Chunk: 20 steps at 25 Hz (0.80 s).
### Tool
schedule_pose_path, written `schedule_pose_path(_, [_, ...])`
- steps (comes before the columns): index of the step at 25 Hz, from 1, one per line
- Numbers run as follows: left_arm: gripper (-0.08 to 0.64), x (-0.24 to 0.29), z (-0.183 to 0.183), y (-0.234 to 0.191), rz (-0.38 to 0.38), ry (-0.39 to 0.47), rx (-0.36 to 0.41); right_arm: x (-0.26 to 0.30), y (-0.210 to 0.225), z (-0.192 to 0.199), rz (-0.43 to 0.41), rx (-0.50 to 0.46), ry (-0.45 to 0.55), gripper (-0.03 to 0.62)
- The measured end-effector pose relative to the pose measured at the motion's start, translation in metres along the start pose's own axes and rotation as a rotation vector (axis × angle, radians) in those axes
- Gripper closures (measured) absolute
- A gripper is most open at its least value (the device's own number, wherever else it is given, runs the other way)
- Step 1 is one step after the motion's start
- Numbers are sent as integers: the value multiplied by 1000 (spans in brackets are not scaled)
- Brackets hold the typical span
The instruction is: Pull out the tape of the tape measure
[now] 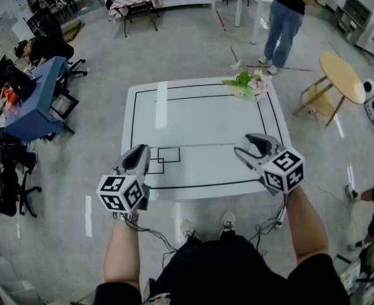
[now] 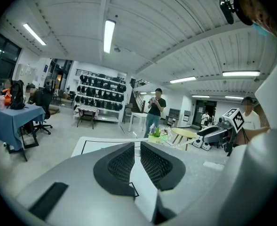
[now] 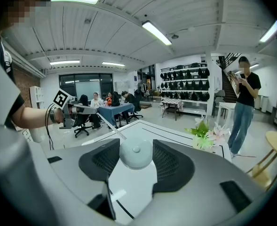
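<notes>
The tape measure (image 3: 136,154), a small round pale-grey case with a centre button, sits clamped between the wide-set jaws of the right gripper (image 3: 136,147) at lower centre. Its thin pale tape (image 3: 111,126) stretches toward the upper left to the left gripper (image 2: 137,149), whose jaws are nearly together on the tape's end.

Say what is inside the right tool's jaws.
A round, pale tape measure sits clamped between the pads of the right tool. Its tape runs out to the left tool. The pads cover its sides, and its underside faces the white table, unseen.
</notes>
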State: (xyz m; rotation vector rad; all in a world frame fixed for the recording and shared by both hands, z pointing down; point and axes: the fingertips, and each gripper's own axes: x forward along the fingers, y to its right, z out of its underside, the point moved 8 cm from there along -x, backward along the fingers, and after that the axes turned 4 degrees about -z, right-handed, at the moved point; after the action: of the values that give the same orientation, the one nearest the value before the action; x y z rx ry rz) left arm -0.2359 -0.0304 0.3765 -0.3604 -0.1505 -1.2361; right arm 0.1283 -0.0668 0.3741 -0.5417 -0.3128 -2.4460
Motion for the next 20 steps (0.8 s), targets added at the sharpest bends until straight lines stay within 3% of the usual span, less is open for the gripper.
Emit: schedule_pose_path(20, [520,-5,1,-6,-23,6,-8,-8,8,5,25,16,5,374])
